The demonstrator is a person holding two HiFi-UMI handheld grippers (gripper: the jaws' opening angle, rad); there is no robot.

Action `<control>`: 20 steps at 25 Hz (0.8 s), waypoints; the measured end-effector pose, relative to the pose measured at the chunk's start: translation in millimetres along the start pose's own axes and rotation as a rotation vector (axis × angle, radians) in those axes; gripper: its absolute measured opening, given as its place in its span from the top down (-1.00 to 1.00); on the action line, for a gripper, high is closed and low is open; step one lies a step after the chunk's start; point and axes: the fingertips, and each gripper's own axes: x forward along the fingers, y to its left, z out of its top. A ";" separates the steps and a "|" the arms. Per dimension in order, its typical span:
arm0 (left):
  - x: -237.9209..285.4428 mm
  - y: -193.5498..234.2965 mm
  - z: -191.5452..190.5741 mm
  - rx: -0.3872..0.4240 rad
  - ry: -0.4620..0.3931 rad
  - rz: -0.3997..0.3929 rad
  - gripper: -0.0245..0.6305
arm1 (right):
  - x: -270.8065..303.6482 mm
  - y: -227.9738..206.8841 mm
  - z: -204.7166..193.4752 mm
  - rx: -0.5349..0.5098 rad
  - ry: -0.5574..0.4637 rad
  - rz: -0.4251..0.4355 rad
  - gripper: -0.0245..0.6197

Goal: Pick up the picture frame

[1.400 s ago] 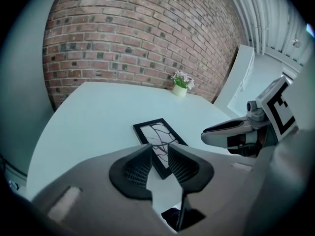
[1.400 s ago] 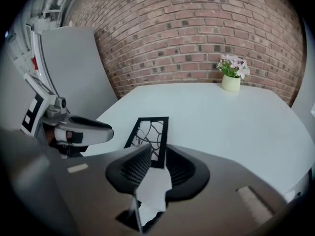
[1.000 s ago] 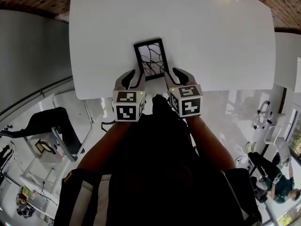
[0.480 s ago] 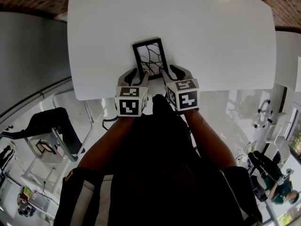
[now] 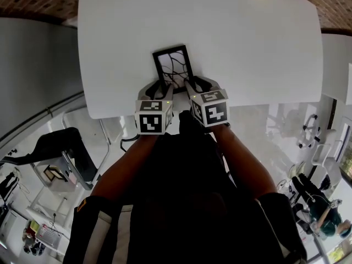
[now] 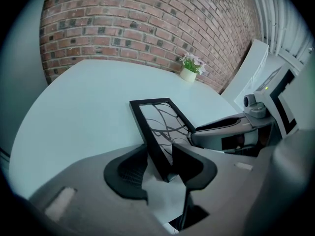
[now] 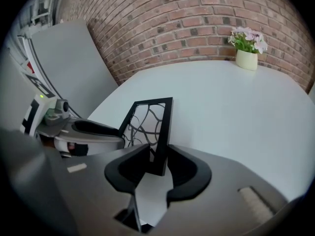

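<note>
A black picture frame (image 5: 173, 65) with a branching line pattern lies flat on the white table (image 5: 247, 48), close to its near edge. My left gripper (image 5: 158, 88) stands open around the frame's near left corner (image 6: 160, 132), with the black bar between its jaws (image 6: 160, 163). My right gripper (image 5: 201, 84) has the near right corner (image 7: 157, 132) between its jaws (image 7: 157, 163), which are closing; a thin gap still shows at the pads. Each gripper also appears in the other's view, the right gripper (image 6: 226, 132) and the left gripper (image 7: 88, 132).
A small pot of pink flowers (image 7: 247, 45) stands at the far side of the table (image 6: 189, 68), by a brick wall (image 7: 187, 18). The table's near edge (image 5: 121, 111) runs just under the grippers. Chairs and floor show below the table.
Both grippers have slid forward and inward, from just short of the frame to around its two near corners. The frame lies where it was.
</note>
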 end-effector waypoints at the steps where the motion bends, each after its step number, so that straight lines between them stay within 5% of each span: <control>1: 0.5 -0.8 0.1 0.001 0.003 -0.001 0.44 | 0.2 0.0 0.0 -0.001 -0.001 -0.002 0.57; 10: -4.7 -2.2 5.0 -0.003 -0.018 -0.014 0.45 | -6.0 3.6 4.3 0.007 -0.016 -0.012 0.58; 20: -40.0 -18.0 56.9 0.106 -0.187 -0.005 0.47 | -57.5 7.2 49.0 -0.015 -0.184 -0.080 0.63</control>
